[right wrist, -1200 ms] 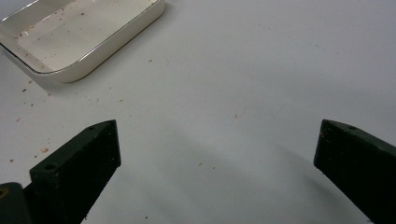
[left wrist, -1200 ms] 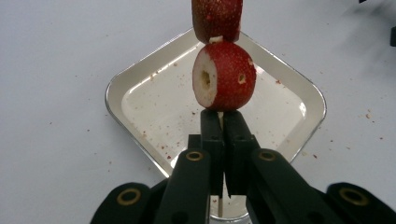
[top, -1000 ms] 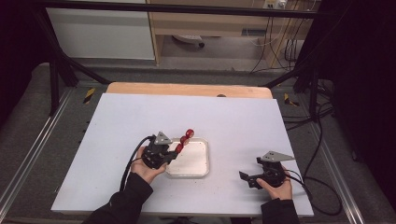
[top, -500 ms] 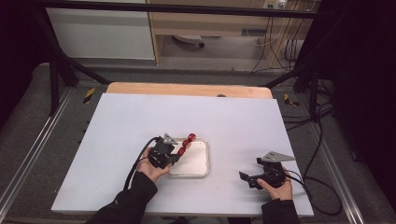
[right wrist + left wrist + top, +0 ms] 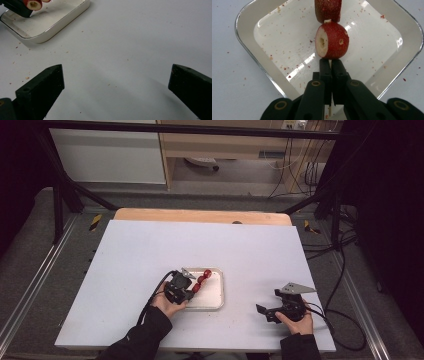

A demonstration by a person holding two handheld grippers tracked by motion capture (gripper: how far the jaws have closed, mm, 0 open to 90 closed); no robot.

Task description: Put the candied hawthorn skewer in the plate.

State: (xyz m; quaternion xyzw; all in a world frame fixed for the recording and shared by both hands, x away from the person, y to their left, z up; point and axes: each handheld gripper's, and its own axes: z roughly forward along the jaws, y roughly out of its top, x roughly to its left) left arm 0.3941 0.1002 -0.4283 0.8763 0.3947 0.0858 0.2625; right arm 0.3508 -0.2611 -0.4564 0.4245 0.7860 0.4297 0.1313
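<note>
Two tools were in use: the left tool point(image 5: 329, 65) clamped the thin skewer point(image 5: 331, 110) below its soft fruit point(image 5: 332, 40); the right tool point(image 5: 116, 85) stood apart. Grip the bare stick.

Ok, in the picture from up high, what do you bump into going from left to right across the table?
left gripper → skewer of red fruit → white tray → right gripper

I see a glossy white tray point(image 5: 249, 27), glazed like ceramic and speckled with red crumbs. The fruit point(image 5: 332, 40) has shiny, pitted red skin and pale matt flesh. Both tools' jaws look like matt black plastic. The tabletop point(image 5: 135, 250) is smooth matt white.
</note>
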